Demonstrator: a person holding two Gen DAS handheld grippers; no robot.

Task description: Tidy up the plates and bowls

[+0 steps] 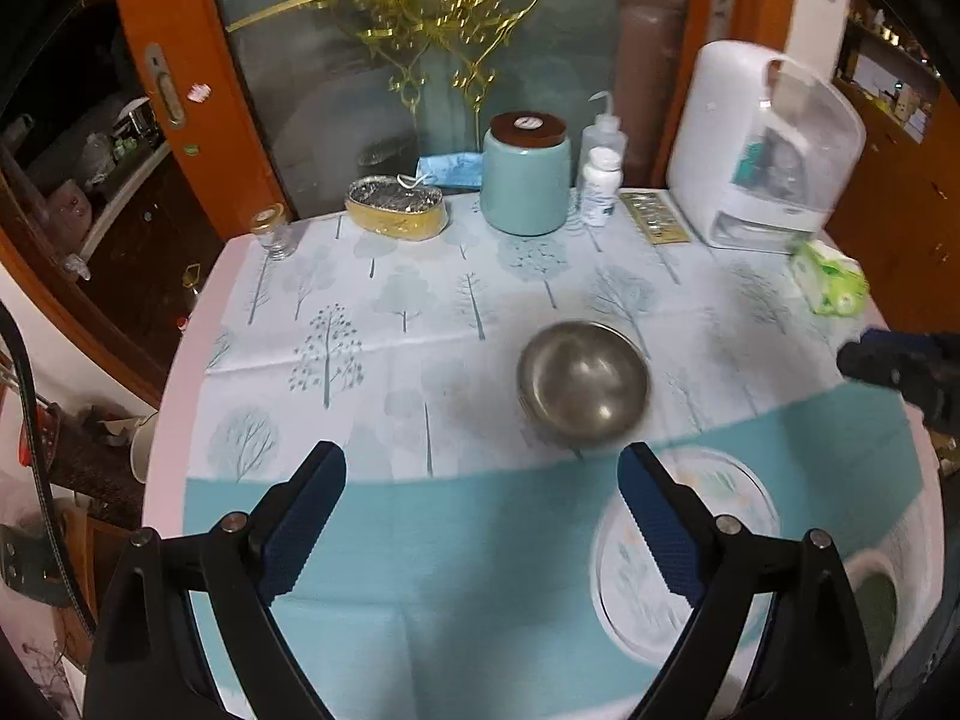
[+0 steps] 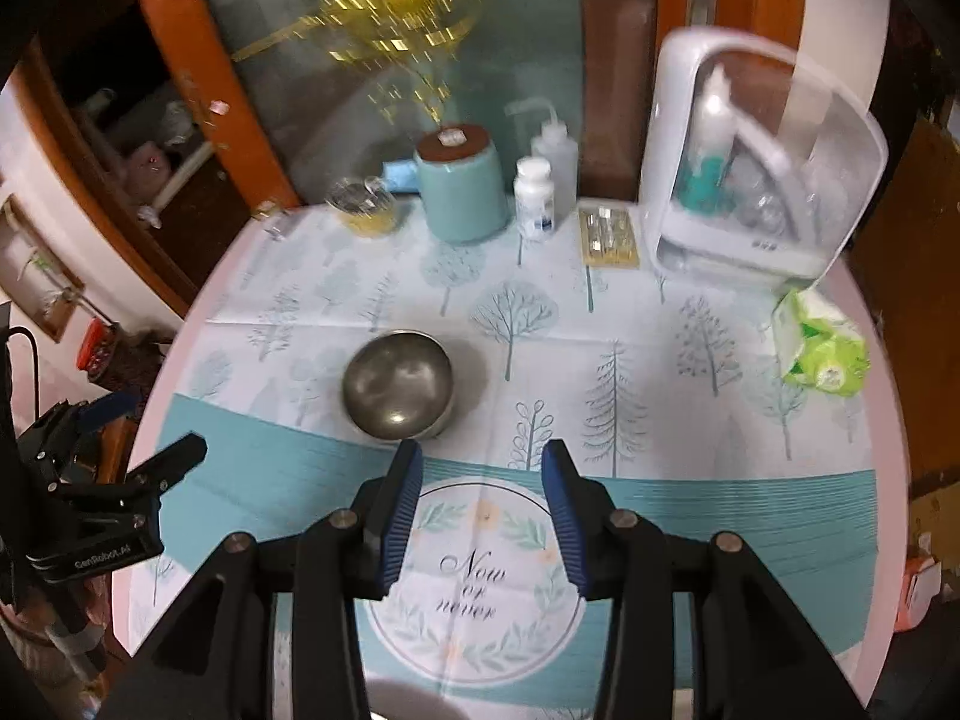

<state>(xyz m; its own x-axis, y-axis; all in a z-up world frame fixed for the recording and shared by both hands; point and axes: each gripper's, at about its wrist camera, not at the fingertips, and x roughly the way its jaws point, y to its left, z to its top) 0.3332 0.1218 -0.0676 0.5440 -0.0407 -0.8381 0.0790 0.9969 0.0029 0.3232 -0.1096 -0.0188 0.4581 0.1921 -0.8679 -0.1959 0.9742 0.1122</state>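
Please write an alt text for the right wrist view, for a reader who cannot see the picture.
Open, empty right tongs hover above a round table with a tree-print cloth, near a steel bowl standing upright. At the far edge stand a teal jar, two bottles and a white appliance; the left tongs show at the left.

On the worktop (image 2: 888,420): one steel bowl (image 2: 397,384), one teal canister (image 2: 462,189), two plastic bottles (image 2: 534,198), one tissue pack (image 2: 819,348), one white appliance (image 2: 756,162).
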